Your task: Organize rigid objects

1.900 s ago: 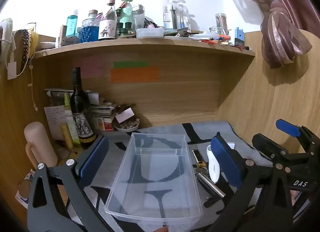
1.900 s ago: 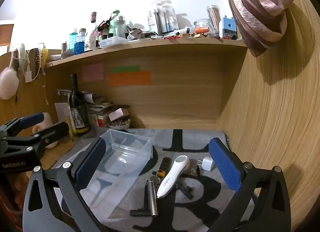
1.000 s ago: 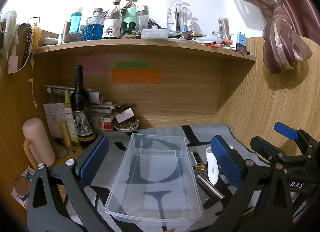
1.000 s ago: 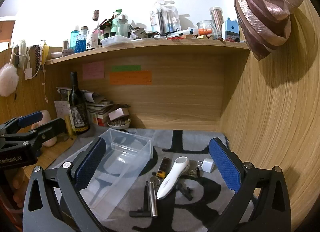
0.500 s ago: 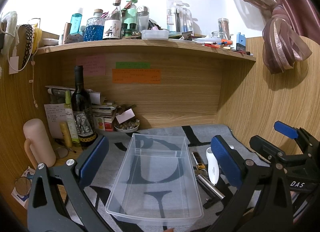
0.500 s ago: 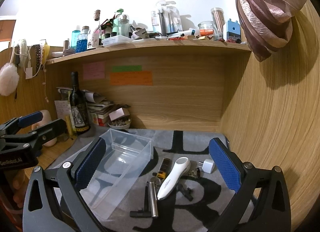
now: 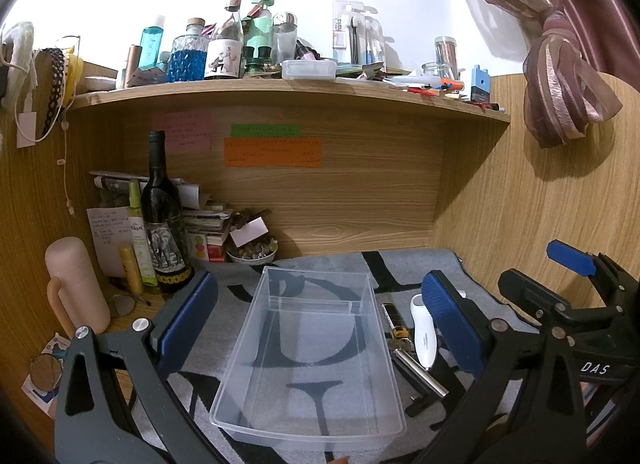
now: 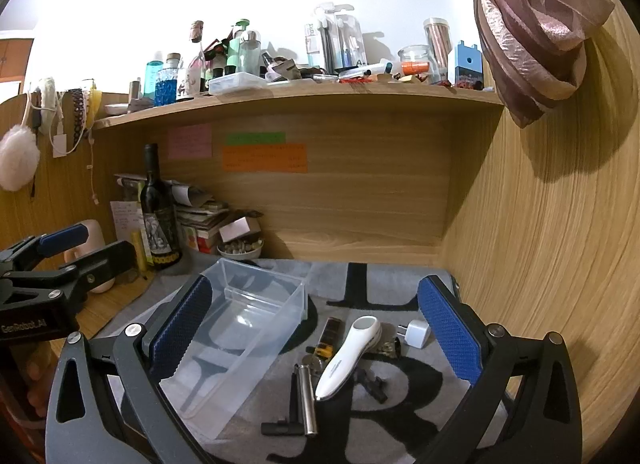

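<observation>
An empty clear plastic bin lies on the grey mat. To its right lie a white handheld device, a silver metal cylinder, a black-and-yellow stick, a white charger plug and a small black part. My left gripper is open and empty above the bin. My right gripper is open and empty above the loose items.
A wine bottle, a pink flask, stacked books and a small bowl crowd the back left. A cluttered shelf overhangs the desk. A wooden wall closes the right side.
Both grippers stay open and nearly still; the views have only drifted slightly. Nothing on the mat has moved.
</observation>
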The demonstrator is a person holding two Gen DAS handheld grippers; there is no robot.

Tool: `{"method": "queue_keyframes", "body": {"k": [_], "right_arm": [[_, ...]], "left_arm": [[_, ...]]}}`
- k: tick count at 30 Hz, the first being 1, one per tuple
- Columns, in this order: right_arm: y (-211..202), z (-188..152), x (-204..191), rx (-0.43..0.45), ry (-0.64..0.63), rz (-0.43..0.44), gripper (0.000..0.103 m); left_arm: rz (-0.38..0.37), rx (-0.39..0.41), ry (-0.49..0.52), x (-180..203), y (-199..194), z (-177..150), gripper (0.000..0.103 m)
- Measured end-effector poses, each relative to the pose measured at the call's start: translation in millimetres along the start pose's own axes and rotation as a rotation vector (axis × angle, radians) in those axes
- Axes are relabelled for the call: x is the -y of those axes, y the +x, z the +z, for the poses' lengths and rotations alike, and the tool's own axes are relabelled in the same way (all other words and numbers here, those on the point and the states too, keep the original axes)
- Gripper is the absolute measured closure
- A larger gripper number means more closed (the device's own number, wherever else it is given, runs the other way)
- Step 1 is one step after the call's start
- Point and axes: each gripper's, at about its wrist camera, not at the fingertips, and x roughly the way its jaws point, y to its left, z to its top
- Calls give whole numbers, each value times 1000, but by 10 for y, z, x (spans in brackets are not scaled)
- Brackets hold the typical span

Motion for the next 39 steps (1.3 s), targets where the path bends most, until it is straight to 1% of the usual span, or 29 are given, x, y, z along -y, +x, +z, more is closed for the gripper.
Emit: {"method": "queue_keyframes", "body": {"k": [26,36,38,39], "right_arm": [[-10,2,-6,1,1,-2,0],[72,38,57,-6,9,-4,0],[116,33,75,-11,12,-9,0],[151,27,91,-18,15,-14,0]], "left_arm": [[0,7,4,69,-22,1,0],[-34,0,-14,12,38,-2,0],[-37,-13,-28,-42,87,0,2],[-35,-22,-34,-83,112,-11,10]]}}
